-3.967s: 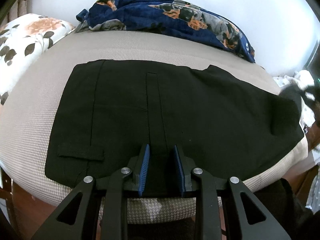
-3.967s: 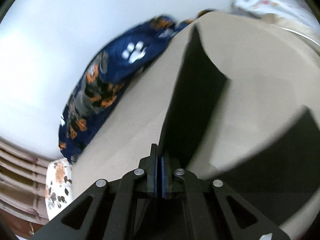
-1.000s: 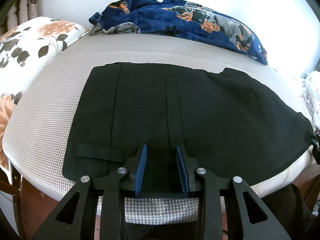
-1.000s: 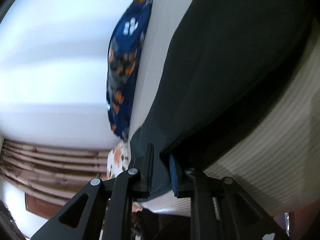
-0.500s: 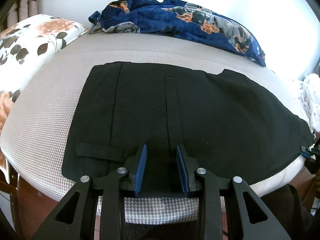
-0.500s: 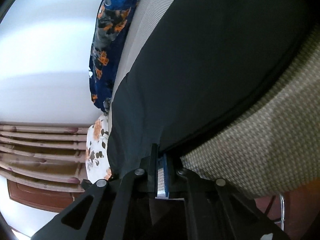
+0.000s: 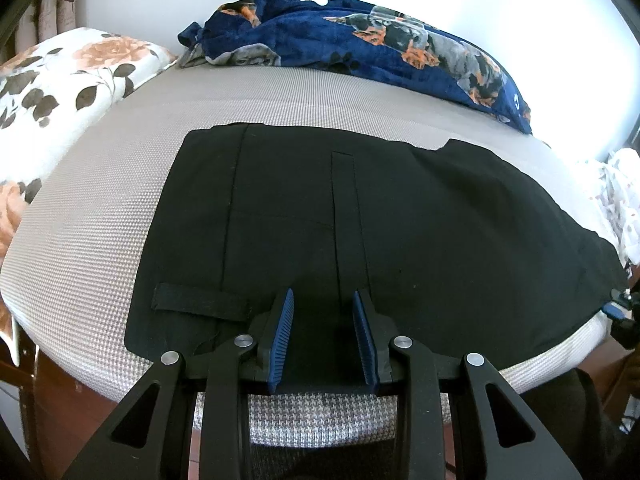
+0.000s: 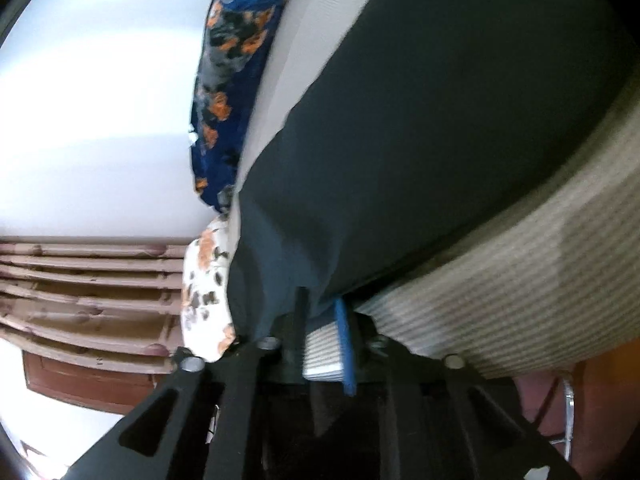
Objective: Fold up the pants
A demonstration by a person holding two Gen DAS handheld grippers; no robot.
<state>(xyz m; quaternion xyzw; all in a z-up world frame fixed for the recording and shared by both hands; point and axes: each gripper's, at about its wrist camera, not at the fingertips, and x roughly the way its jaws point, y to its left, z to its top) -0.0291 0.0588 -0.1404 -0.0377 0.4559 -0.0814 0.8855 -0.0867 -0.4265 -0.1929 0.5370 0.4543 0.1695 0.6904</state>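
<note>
Black pants (image 7: 360,232) lie flat mid-frame on the bed (image 7: 100,220); left tongs (image 7: 323,332) gape empty above them, while right tongs (image 8: 320,316), just reopening, straddle their edge ungripped.

The left hand-held gripper (image 7: 323,300) is held tilted downward, jaws parted. The right hand-held gripper (image 8: 320,308) is rolled sideways, its jaws just opened.
</note>
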